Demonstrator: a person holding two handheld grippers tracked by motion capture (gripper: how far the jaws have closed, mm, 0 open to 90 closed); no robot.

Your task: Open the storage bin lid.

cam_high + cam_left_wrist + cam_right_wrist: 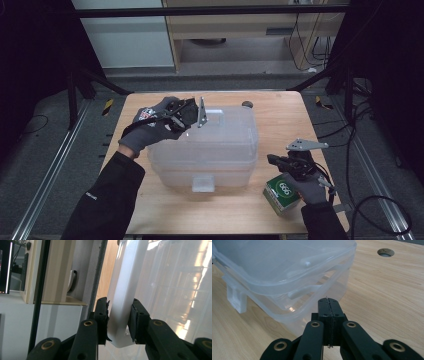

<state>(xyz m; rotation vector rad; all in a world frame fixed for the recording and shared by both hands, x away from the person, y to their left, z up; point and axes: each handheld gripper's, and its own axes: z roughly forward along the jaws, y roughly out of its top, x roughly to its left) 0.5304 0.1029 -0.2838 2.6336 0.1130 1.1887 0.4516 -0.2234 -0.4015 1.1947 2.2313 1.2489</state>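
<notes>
**Left jaws on the box lid, right jaws closed and empty**

The clear plastic storage box [210, 150] sits in the middle of the light wooden table [280, 115], and everything else is placed from it. Your left gripper [192, 114] is at the box's far left corner, turned on its side. In the left gripper view its jaws stand part open around the white rounded rim of the translucent lid [123, 297]; both pads sit against the rim, so you have hold of the lid's edge. Your left hand [150, 127] in its grey glove lies just left of that corner.

Your right gripper [328, 305] waits just right of the box, near its front right corner and apart from its wall. Its jaws are pressed fully together with nothing between them.

A small green and white carton [281, 194] stands on the table to the front right of the box, under your right hand [311, 185]. A round hole [385, 252] in the tabletop lies beyond the box's far right corner.
</notes>
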